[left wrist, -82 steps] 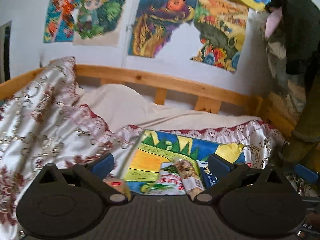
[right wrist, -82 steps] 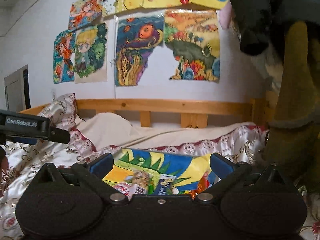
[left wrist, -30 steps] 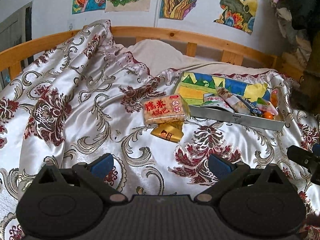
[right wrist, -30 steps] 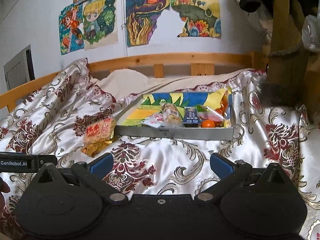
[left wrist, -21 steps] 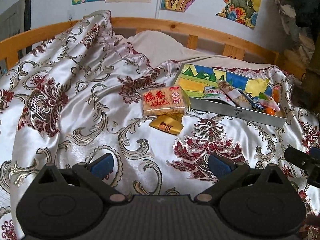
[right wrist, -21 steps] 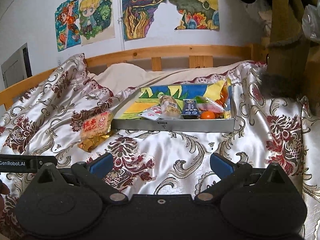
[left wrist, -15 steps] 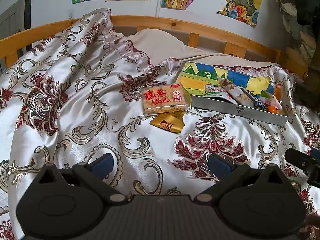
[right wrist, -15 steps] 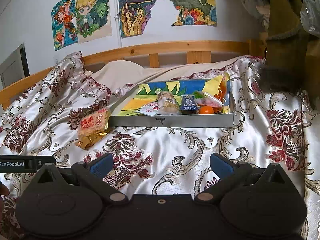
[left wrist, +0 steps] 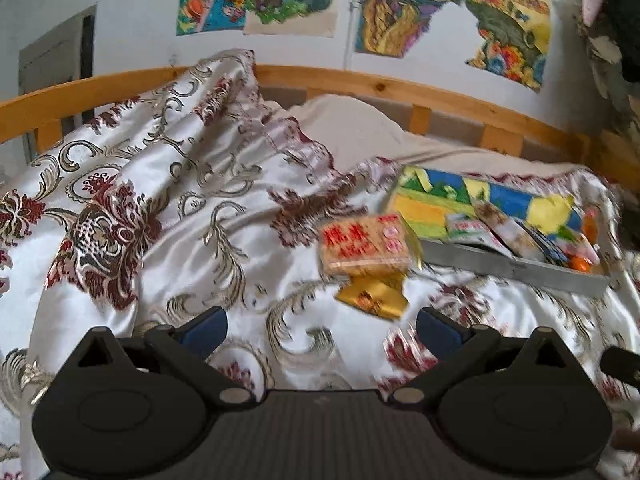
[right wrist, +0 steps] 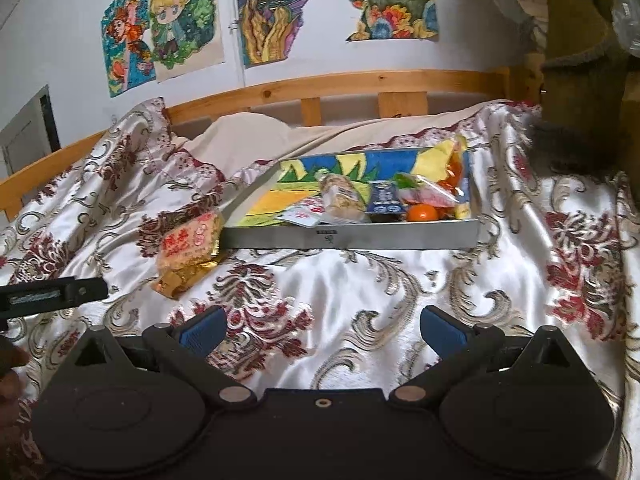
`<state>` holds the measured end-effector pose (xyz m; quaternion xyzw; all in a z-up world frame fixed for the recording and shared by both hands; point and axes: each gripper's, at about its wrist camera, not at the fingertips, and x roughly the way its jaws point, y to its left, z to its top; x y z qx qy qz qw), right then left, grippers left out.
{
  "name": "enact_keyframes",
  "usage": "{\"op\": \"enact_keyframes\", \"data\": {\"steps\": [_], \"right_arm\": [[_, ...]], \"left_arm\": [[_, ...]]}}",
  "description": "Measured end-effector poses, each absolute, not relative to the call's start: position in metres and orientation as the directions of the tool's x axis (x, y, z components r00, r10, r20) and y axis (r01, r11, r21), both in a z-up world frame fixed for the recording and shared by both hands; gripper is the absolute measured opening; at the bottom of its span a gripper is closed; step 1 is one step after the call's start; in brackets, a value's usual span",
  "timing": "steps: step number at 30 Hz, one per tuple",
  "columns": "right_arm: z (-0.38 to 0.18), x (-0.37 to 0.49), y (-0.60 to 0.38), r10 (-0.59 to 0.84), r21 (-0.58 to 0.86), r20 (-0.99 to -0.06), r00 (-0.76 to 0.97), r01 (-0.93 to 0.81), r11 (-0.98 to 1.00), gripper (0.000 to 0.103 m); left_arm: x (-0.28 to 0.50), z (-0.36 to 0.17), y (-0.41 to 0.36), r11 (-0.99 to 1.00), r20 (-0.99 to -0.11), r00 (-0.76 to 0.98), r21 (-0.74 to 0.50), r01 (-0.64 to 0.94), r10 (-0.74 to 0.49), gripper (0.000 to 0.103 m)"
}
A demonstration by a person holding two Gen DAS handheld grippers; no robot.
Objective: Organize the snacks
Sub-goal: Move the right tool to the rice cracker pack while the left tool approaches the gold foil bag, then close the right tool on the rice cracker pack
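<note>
Satin bedspread with maroon flowers is seen from the left wrist; the left gripper is held wide open and empty. An orange rice-cracker packet and a gold foil pouch lie just beside the shallow metal tray, outside it.

From the right wrist, the right gripper is likewise spread and empty. Several snacks and a small orange fruit are already in the tray. Judged mostly done; two packets remain.

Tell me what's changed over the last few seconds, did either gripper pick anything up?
No. Both grippers pulled back from over the tray; the left gripper and right gripper stayed open and empty. The rice cracker pack and gold packet remain on the bedspread beside the tray, and its snacks look unmoved.
</note>
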<state>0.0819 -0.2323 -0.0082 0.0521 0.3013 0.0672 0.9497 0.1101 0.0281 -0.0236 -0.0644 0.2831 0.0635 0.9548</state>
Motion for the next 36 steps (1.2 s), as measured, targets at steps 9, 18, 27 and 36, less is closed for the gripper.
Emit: {"op": "enact_keyframes", "data": {"steps": [9, 18, 27, 36], "right_arm": [[-0.002, 0.123, -0.217, 0.227, 0.147, -0.610, 0.759, -0.173, 0.974, 0.102], [0.005, 0.205, -0.206, 0.328, 0.296, -0.629, 0.705, -0.174, 0.939, 0.102], [-0.015, 0.273, -0.159, 0.487, 0.399, -0.670, 0.560, -0.281, 0.873, 0.102], [-0.037, 0.316, -0.124, 0.526, 0.413, -0.727, 0.441, -0.331, 0.849, 0.095]], "left_arm": [[0.174, -0.036, 0.043, 0.979, -0.539, 0.842, -0.175, -0.107, -0.004, 0.103], [0.194, -0.059, 0.043, 0.982, -0.581, 0.813, -0.173, -0.071, -0.043, 0.103], [0.201, -0.065, 0.030, 0.992, -0.573, 0.816, -0.128, -0.009, -0.067, 0.102], [0.207, -0.072, 0.026, 0.990, -0.590, 0.799, -0.132, 0.050, -0.119, 0.101]]}}
